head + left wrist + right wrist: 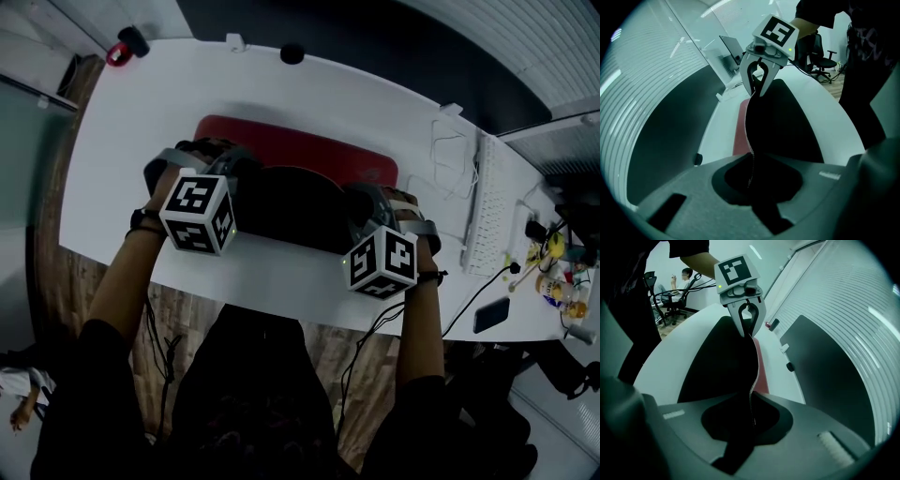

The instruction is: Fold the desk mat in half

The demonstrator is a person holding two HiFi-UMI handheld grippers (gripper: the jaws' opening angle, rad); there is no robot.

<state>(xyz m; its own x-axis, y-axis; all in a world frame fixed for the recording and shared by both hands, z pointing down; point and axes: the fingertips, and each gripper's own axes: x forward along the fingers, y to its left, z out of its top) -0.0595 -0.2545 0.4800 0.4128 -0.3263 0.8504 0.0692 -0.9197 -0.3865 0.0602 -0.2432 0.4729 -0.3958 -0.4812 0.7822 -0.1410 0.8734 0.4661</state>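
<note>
The desk mat (300,145) lies on the white table (122,141), red on top and black underneath. Its near edge is lifted, so the black underside (291,206) faces me between the two grippers. My left gripper (246,175) is shut on that edge at the left, my right gripper (361,202) on it at the right, and they point toward each other. In the left gripper view the stitched mat edge (749,140) runs from my left gripper (751,180) to the right gripper (759,77). The right gripper view mirrors this: mat edge (753,366), right gripper (751,420), left gripper (746,322).
A white keyboard (492,211), a white cable (450,150) and a dark phone (491,314) lie at the table's right. A black round object (292,53) sits at the far edge, a red item (117,53) at the far left corner. A person (677,280) sits on an office chair behind.
</note>
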